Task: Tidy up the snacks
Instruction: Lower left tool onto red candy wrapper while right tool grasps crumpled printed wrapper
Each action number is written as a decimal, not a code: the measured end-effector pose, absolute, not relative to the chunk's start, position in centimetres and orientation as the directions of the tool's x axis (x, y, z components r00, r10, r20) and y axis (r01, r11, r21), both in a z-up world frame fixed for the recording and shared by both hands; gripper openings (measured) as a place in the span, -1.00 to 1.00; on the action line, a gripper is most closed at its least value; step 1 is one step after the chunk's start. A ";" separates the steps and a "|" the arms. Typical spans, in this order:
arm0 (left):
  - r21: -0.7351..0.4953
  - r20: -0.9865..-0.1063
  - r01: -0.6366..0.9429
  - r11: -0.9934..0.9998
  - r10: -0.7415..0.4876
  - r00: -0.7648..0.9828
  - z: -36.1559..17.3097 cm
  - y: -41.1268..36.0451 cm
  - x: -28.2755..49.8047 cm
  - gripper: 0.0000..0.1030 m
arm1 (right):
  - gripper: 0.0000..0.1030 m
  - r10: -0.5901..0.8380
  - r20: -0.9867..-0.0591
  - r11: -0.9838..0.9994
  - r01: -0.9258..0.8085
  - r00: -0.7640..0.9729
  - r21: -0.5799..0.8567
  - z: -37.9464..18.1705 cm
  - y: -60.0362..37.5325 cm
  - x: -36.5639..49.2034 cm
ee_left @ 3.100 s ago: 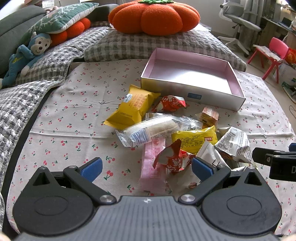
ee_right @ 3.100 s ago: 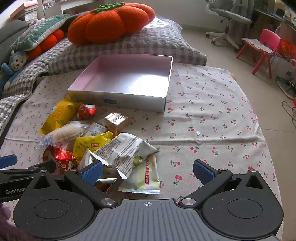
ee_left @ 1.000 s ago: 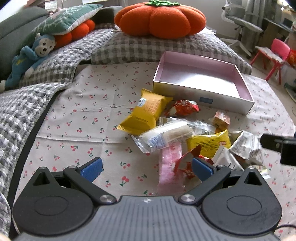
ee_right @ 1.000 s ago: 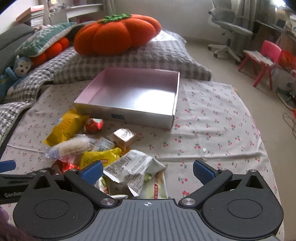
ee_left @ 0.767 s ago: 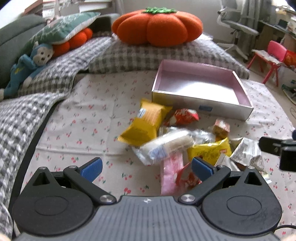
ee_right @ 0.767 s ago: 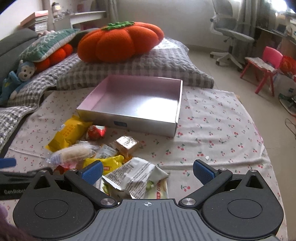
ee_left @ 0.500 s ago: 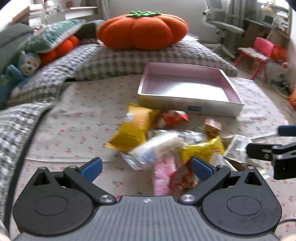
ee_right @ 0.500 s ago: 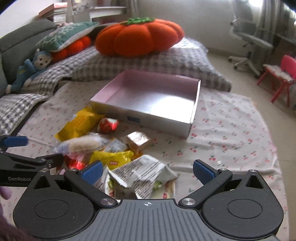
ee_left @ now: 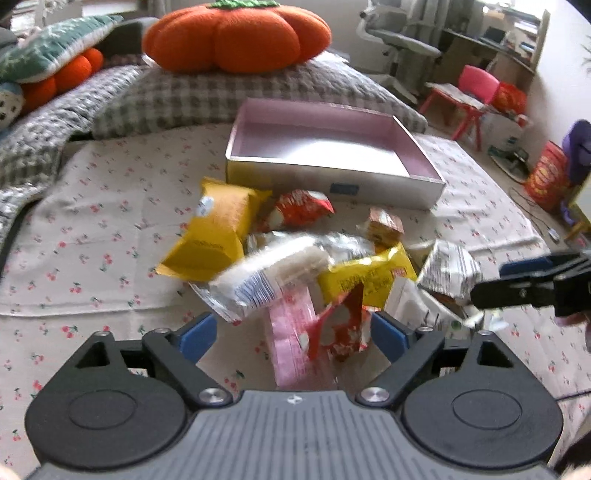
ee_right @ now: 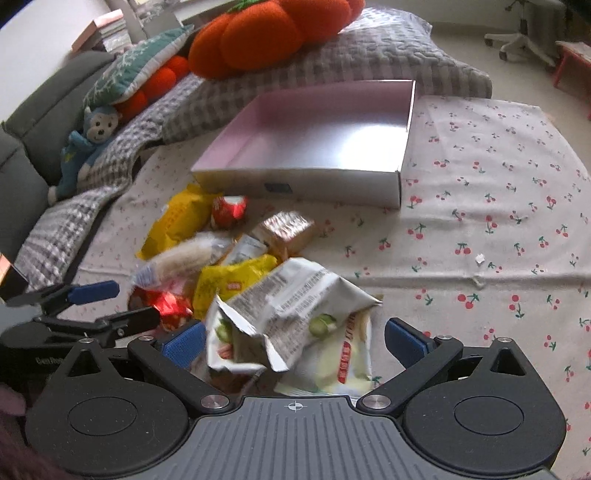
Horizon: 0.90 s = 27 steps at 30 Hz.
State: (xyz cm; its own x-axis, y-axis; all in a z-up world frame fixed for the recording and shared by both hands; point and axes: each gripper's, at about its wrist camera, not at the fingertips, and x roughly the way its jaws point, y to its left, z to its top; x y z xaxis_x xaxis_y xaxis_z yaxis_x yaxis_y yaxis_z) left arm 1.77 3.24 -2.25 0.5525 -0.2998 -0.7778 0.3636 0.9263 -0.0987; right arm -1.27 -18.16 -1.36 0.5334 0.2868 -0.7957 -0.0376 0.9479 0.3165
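Nearest, the left gripper (ee_left: 293, 336) has its jaws apart, just narrowed, around a red torn wrapper (ee_left: 340, 325) and a pink packet (ee_left: 295, 343); neither blue pad presses them. The right gripper (ee_right: 293, 341) is spread wide over a crumpled white bag (ee_right: 291, 302) and a pale green packet (ee_right: 340, 365), gripping nothing. Beyond lies the snack pile on a cherry-print cloth (ee_right: 498, 229): a yellow packet (ee_left: 214, 236), a clear-wrapped roll (ee_left: 273, 277), a small brown packet (ee_right: 284, 229). Farther back sits an open pink-lined box (ee_left: 332, 147), nothing inside, then a checked cushion (ee_left: 207, 96) bearing an orange pumpkin pillow (ee_left: 236, 33).
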 end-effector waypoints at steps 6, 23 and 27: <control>-0.133 -0.789 0.391 0.911 -0.336 0.515 -2.9 3.2 1.4 0.37 | 0.95 0.309 -0.772 0.939 -0.051 0.556 0.339 -1.5 -18.0 -1.1; -0.183 -0.770 0.377 0.908 -0.371 0.519 -3.0 2.5 2.1 0.12 | 0.67 0.220 -0.791 0.938 0.100 0.571 0.332 -3.0 -17.8 1.5; -0.166 -0.778 0.364 0.916 -0.349 0.522 -2.9 1.8 2.0 0.07 | 0.56 0.192 -0.794 0.938 0.130 0.577 0.321 -3.1 -17.9 1.8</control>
State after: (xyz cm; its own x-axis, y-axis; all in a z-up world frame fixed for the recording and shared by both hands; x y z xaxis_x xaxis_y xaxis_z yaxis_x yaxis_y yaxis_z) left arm 2.03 1.83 -2.95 0.5223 -0.3487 -0.7782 0.3639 0.9165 -0.1663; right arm 1.78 -17.88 -3.08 0.5767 0.1918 -0.7941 0.1295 0.9383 0.3207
